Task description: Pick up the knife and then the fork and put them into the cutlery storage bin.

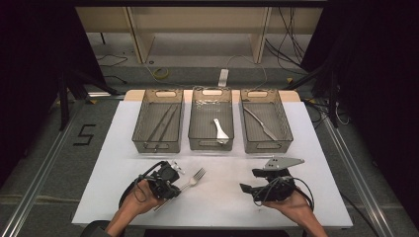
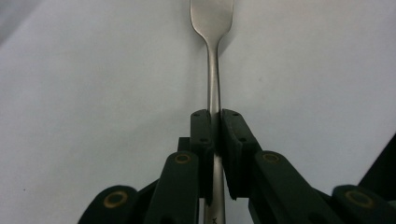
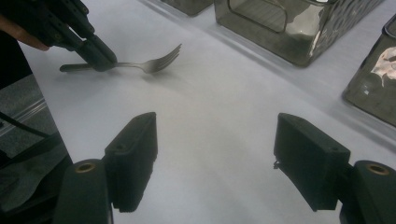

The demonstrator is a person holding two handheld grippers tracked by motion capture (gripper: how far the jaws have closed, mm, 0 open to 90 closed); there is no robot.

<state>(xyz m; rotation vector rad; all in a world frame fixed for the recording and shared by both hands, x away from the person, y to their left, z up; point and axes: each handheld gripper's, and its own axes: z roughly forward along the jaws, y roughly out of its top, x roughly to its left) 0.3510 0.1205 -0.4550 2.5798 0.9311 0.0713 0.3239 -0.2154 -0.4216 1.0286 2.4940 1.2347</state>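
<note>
Two black hand-held grippers sit low over the white counter [image 1: 222, 197]. Left hand-held gripper [image 2: 215, 122] pinches the shiny silver metal fork [image 2: 212, 56] by its thin handle (prongs pointing away), while the right hand-held gripper [image 3: 215, 158] gapes wide, grasping nothing.

I see three wire mesh baskets [image 1: 211, 143] in a row across the middle of the frame, on my white bench [image 1: 316, 163]. Below them, lower left, a silver metal fork [image 1: 193, 178] lies on the bench, my left tongs [image 1: 170, 190] over its handle; my right tongs [image 1: 247, 188] sit lower right.
</note>
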